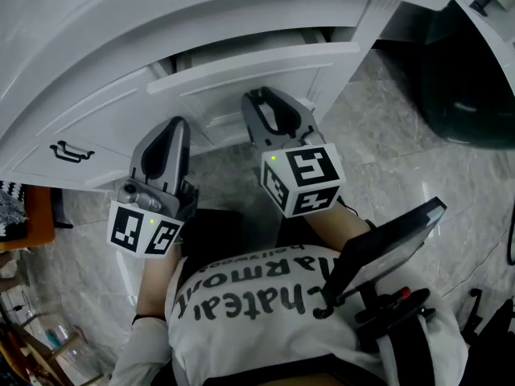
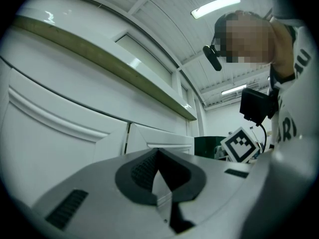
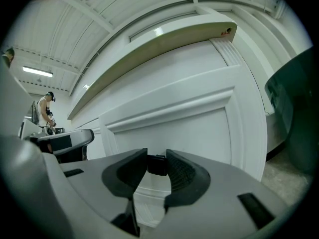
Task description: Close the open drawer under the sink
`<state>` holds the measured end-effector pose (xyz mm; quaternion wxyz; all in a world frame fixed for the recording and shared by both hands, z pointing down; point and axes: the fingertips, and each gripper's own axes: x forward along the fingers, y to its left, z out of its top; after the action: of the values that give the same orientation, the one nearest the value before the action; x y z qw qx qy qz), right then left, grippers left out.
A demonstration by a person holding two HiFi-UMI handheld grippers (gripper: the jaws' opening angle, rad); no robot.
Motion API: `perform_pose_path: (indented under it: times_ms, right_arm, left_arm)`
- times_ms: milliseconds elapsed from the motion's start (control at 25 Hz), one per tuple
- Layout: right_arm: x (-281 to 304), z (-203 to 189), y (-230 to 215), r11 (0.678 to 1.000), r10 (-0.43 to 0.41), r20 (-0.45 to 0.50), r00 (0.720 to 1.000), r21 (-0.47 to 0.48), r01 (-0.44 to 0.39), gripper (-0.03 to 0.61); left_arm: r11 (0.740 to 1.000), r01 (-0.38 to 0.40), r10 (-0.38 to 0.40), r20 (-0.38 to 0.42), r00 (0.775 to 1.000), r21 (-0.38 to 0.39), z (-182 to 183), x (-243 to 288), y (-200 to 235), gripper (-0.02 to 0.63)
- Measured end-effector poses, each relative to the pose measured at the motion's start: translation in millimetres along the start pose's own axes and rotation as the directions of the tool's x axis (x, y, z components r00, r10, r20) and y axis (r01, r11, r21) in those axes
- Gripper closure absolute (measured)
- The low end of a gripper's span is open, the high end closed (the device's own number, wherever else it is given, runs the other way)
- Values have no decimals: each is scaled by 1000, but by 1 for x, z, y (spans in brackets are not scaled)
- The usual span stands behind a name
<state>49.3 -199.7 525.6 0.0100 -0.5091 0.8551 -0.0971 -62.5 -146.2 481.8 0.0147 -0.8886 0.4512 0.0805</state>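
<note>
The white drawer (image 1: 257, 61) under the counter stands pulled out, its panelled front (image 3: 189, 123) facing me. My right gripper (image 1: 270, 107) is level against that front. In the right gripper view its jaws (image 3: 157, 159) are shut on the drawer's small black handle (image 3: 157, 166), which sits between both ribbed pads. My left gripper (image 1: 175, 129) hovers just left of the drawer, close to the cabinet face. Seen from the left gripper view, the left gripper (image 2: 158, 152) has its tips pressed together with nothing held. The right gripper's marker cube (image 2: 242, 146) shows beside it.
A closed white drawer with a black handle (image 1: 71, 151) lies to the left. A dark green bin (image 1: 471, 87) stands on the marble floor (image 1: 386, 159) at the right. A black device (image 1: 386, 248) juts from my chest. A person (image 3: 46, 108) stands far off.
</note>
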Motion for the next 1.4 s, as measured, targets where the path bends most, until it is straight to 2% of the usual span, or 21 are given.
perform_pose_path:
  times_ms: [200,400,560,800,1040,1400]
  right_arm:
    - [4,1,-1,1000,-7,0,1000,-3,7,454]
    - [8,2,-3,1000,-21,5,1000,-17,21,454]
    - [11,3,-5,999,-34,18,999,-17,34,453]
    - [14,5,-3,995,-52,43,998,-79,55,453]
    - [16,7,-4,993,-62,57,996,-99,68,451]
    - [18,6,-4,984,-97,54,994,-147,104,446]
  left_arm:
    - [1000,-24,23,-16,1000,-18,-4,5,6,607]
    - [1000,16,-16,-5,1000,-24,-4,9,4,607]
    - [999,17,-18,-7,1000,-36,-8,13,7,607]
    - [998,23,-22,13,1000,-53,-9,18,11,607]
    - [997,68,-68,-3,998,-40,-15,22,2,607]
    - [996,69,-69,-1,998,-58,-20,21,5,607]
